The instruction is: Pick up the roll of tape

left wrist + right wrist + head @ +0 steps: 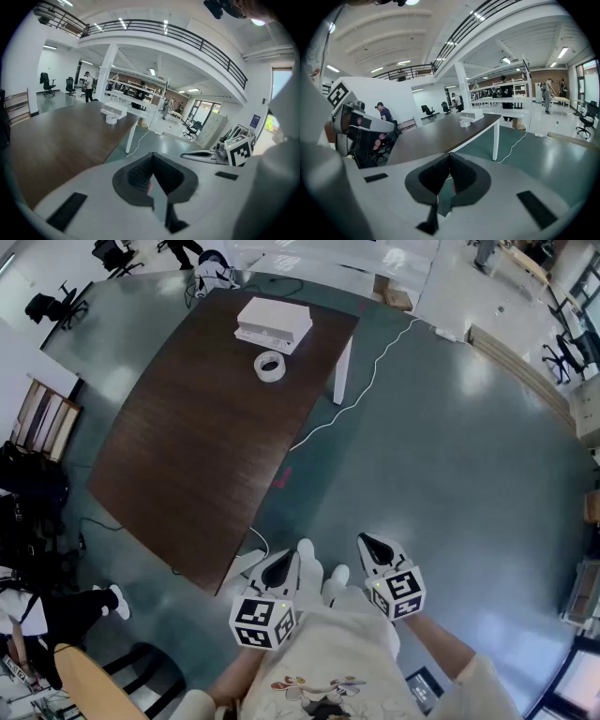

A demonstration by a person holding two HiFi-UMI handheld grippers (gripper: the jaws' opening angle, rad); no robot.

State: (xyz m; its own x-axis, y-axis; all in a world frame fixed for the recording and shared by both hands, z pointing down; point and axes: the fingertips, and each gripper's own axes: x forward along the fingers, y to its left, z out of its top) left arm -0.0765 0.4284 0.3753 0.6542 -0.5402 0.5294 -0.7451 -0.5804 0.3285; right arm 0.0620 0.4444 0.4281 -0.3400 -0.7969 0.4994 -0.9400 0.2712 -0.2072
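Floor, grey-green and glossy (pixel 450 474), lies between the person and a long dark wood table (pixel 187 446). The table runs away from the person at a slant, with its near corner closest to the left gripper. A white leg (pixel 343 371) stands under the table's far right side. A white cable (pixel 375 367) snakes over the floor past the leg and towards the near corner. Off the table's left edge there are black bags (pixel 28 488) and a wooden rack (pixel 42 418). Another person's shoe (pixel 117 601) shows at lower left, and office chairs (pixel 56 306) stand further back.

On the far end of the table a flat white box (pixel 273 322) sits with the tape (pixel 269 366) lying flat just in front of it, on the near side. The two are close, but I cannot tell whether they touch. Bare wood stretches from the near corner up to the tape.

Both grippers are held low in front of the person's body, side by side over the floor, short of the table. The left gripper (pixel 289 557) has its jaws pressed together on nothing, and so does the right gripper (pixel 367 540).

The tape is well apart from both, ahead of them and to the left in the head view. From the left gripper (pixel 151 164) it shows small (pixel 111 120), upper left of the jaws, in front of the box (pixel 114 110). From the right gripper (pixel 450 164) it sits almost straight above the jaws (pixel 464 123), by the box (pixel 472 115).
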